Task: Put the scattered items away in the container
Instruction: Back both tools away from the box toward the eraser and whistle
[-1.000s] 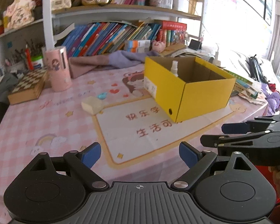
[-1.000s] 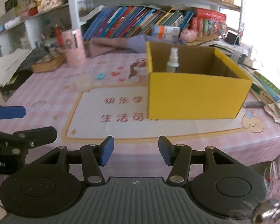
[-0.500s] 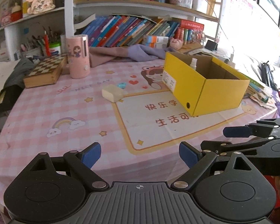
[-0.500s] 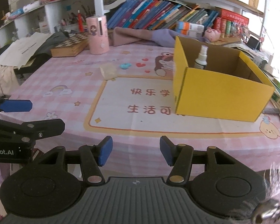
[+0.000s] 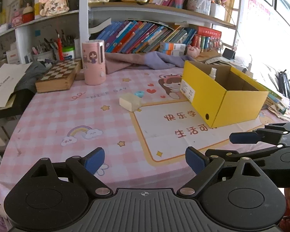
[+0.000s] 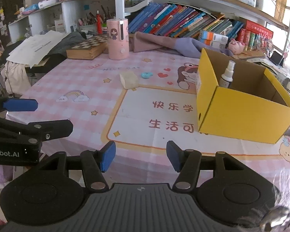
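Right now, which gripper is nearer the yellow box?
Right. The right gripper hovers over the table edge, just left of the box; the left gripper is further left, beyond it.

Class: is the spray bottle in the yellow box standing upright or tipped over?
Upright. The spray bottle stands inside the yellow box, nozzle uppermost, near its back wall.

We see a counter (image 6: 54,81) under a pink checked cloth, with shelves (image 5: 164,12) behind it.

On the cloth stand a yellow box (image 6: 241,116) to the right, a pale block (image 6: 129,79) near the middle with a small blue clip (image 6: 146,74) just beside it, and a pink cylinder (image 6: 118,38) farther back. Left of the cylinder we find a chess box (image 6: 87,47); behind it, a purple cloth (image 6: 164,44) lies bunched along the back edge. Papers (image 6: 36,45) lie at the far left.
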The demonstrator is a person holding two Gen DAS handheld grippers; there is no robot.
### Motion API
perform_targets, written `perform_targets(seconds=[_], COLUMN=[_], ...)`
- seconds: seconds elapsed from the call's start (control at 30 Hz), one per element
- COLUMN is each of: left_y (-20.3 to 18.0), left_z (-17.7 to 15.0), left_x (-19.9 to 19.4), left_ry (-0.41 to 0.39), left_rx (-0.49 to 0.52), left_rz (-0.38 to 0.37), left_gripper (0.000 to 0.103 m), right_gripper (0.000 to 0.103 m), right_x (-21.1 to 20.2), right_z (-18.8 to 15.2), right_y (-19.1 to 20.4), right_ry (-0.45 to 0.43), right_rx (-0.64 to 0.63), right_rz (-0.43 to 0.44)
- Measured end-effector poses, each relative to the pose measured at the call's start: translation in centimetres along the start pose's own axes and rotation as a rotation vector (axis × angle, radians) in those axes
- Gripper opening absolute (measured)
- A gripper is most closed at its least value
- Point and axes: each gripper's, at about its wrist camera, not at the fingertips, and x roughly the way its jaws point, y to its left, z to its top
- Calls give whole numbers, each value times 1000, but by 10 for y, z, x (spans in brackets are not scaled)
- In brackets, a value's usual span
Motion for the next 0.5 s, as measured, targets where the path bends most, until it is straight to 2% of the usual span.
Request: perform_targets(seconds=[0.27, 0.5], left_y=[16, 20], left_z=[12, 21], left_x=[10, 33], left_ry=[-10, 22], left_rx=[-25, -30], left_rz=[49, 50], left_gripper=[93, 93], right_gripper=[56, 55], right_x=[18, 41], right_z=[18, 32], right_y=[4, -8], right_ry=[-24, -1], right_rx=[-33, -17], right_rz=[32, 33])
